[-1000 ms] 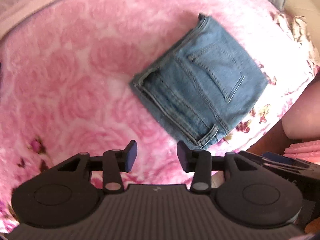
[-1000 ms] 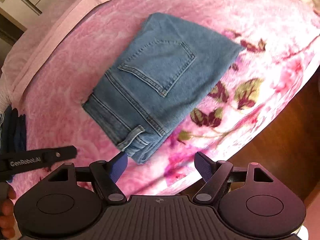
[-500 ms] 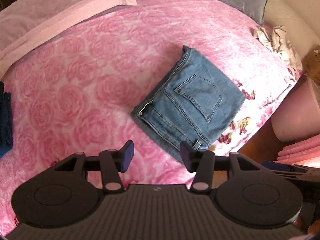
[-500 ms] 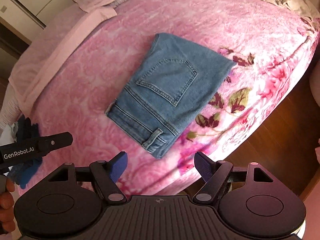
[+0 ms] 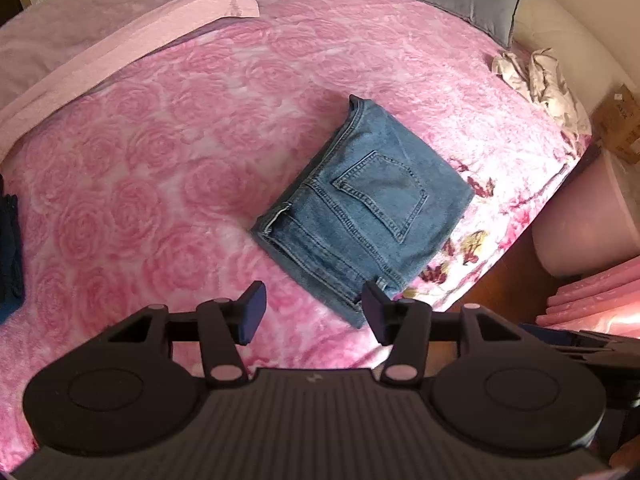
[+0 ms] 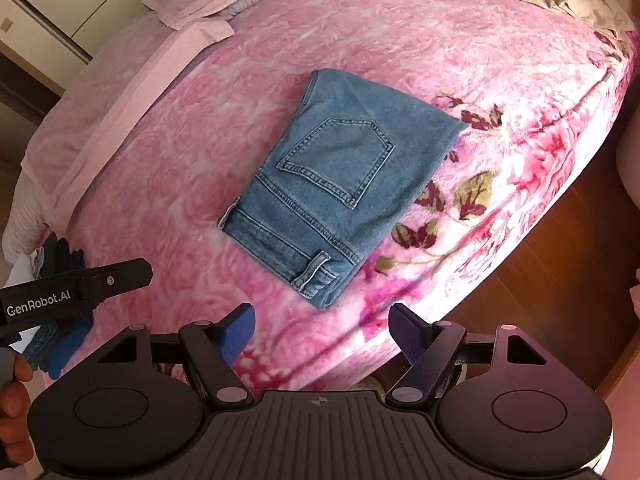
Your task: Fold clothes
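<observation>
Jeans [image 5: 368, 204] lie folded, pocket up, near the bed [image 5: 160, 152] edge; left claw [image 5: 312, 312] opening with nothing between, right claw [image 6: 320, 334] spread, empty; risk: a nudge slides the bundle off the edge.

Folded jeans [image 5: 368, 208] on pink bed [image 5: 160, 168]

Blue jeans [image 5: 370, 204] folded, pocket up, flat on bed.

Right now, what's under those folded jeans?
The folded jeans lie on a pink rose-patterned blanket. Whatever lies directly beneath the denim is covered, so it cannot be seen.
</observation>
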The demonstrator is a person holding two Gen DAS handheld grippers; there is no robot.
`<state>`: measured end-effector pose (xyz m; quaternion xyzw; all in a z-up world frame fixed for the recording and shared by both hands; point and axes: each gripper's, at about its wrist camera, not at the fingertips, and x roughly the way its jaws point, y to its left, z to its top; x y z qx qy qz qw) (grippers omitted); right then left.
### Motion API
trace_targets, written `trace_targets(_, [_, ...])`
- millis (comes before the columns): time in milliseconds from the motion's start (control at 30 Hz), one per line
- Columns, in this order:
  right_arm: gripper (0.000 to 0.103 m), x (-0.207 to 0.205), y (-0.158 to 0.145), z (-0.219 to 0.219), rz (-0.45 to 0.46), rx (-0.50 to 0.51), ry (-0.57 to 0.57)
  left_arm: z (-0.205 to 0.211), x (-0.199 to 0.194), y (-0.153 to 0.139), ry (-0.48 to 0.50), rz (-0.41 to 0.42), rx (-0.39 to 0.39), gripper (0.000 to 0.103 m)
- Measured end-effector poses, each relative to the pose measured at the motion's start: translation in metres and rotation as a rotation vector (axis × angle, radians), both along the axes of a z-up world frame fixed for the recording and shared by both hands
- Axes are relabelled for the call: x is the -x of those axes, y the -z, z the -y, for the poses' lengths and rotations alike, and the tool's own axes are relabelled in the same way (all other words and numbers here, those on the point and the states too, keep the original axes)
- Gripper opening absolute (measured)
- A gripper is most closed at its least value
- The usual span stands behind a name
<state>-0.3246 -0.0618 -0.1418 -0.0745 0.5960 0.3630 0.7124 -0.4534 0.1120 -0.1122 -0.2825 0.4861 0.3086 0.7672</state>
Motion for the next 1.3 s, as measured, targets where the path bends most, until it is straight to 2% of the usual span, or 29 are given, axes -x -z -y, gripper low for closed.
trace_targets(167, [0.077, -0.015, 0.014, 0.015, -0.045, -0.013, 0.044, -0.020, 0.009, 0.016, -0.042, 0.048, 0.058, 0.049])
trace_targets(300, [0.077, -0.044, 0.044, 0.034, -0.166, -0.042, 0.153, -0.040, 0.011, 0.036, -0.076, 0.051, 0.097, 0.049])
trace_targets(400, [0.077, -0.070, 0.073, 0.051, -0.282, -0.106, 0.260, -0.051, 0.005, 0.050, -0.073, 0.059, 0.104, 0.049])
trace_targets(633, [0.076, -0.112, 0.124, 0.083, -0.397, -0.353, 0.570, -0.087, -0.031, 0.089, 0.068, 0.098, 0.151, 0.049])
trace_targets(733, [0.076, -0.116, 0.154, 0.084, -0.479, -0.502, 0.702, -0.111, -0.053, 0.109, 0.157, 0.112, 0.164, 0.049])
trace_targets(800, [0.076, -0.113, 0.173, 0.078, -0.515, -0.563, 0.777, -0.128, -0.067, 0.123, 0.209, 0.132, 0.182, 0.049])
trace_targets(933, [0.076, -0.103, 0.200, 0.066, -0.483, -0.580, 0.874, -0.161, -0.082, 0.153, 0.281, 0.172, 0.244, 0.050])
trace_targets(1067, [0.076, -0.101, 0.213, 0.058, -0.435, -0.585, 0.903, -0.193, -0.089, 0.189, 0.312, 0.208, 0.336, 0.051])
trace_targets(1300, [0.076, -0.106, 0.218, 0.033, -0.394, -0.598, 0.834, -0.241, -0.099, 0.257, 0.266, 0.310, 0.570, 0.056])
